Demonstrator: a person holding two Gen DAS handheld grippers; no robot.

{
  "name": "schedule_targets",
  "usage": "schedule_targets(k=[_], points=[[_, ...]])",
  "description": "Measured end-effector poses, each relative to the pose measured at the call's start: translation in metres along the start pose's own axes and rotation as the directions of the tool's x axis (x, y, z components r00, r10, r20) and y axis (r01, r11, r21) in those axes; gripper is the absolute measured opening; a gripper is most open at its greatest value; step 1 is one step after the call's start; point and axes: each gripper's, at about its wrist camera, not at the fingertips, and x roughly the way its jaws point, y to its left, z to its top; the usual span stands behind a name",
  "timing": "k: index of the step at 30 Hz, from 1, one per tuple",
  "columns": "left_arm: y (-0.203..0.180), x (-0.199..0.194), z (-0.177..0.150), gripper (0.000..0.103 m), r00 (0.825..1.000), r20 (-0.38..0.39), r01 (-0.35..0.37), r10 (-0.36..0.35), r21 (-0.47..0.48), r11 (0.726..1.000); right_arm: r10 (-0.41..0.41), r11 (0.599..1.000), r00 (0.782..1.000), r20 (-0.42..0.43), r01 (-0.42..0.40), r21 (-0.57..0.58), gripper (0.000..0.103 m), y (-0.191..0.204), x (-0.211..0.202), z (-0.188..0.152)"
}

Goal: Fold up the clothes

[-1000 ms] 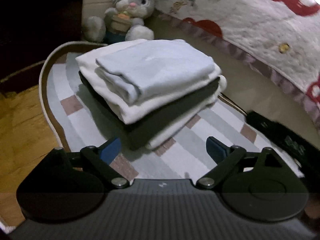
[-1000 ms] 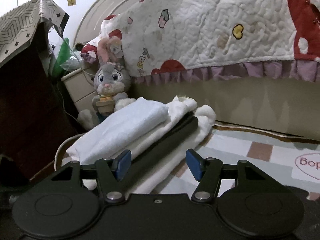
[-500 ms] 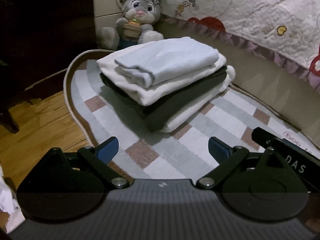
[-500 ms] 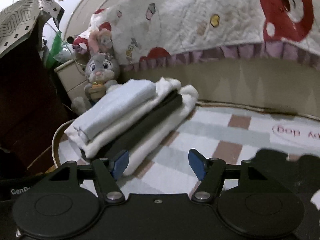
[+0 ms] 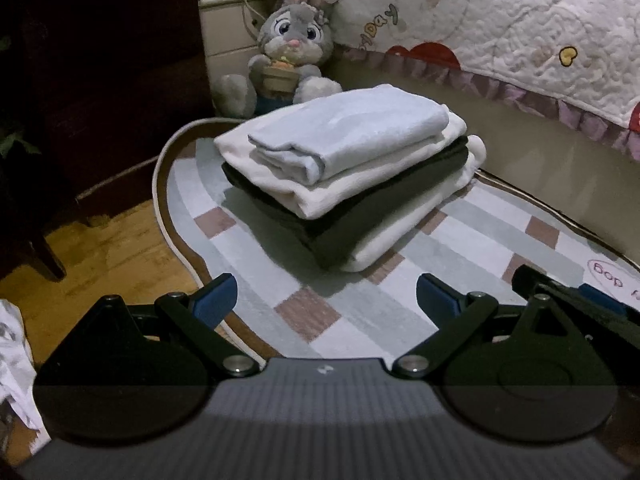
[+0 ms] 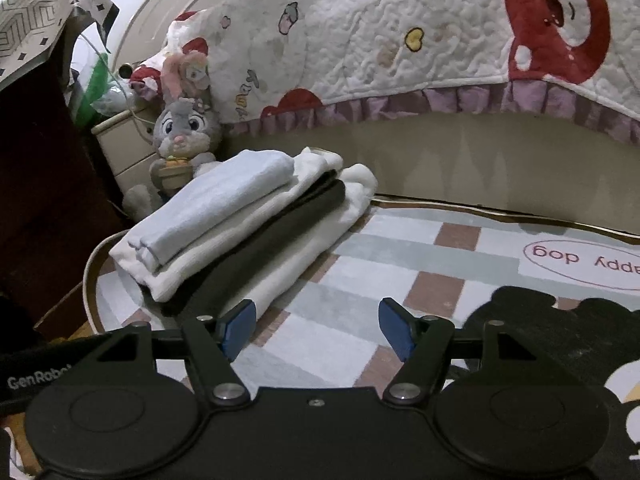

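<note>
We note both tools have drawn back from the stack of folded clothes, which now sits smaller, at centre frame on the checked rug. The left gripper and right gripper are both spread wide and carry nothing. We judge this pile finished; a black garment at lower right appears next.

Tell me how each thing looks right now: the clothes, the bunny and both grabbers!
light blue garment: folded, top of the stack
white garment: folded, second
dark garment: folded, third
bottom white garment: folded, on the rug
plush bunny: sitting upright
left gripper: open, empty
right gripper: open, empty
</note>
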Motion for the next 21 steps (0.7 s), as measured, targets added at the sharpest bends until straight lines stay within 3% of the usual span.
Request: schedule_targets(k=[8,21], points=[[-0.003,-0.002,-0.008,0.098,0.999,-0.044,-0.001,0.000,-0.015,1.000,-0.030,0.999,1.000,-0.008,0.030,-0.012,0.073,-0.003,-0.006,-0.007],[0.006,-0.010,-0.015,0.099,0.999,-0.037,-0.022,0.023,0.020,1.000,-0.038,0.998,0.999,-0.011,0.038,-0.044,0.073,0.007,-0.010,-0.012]])
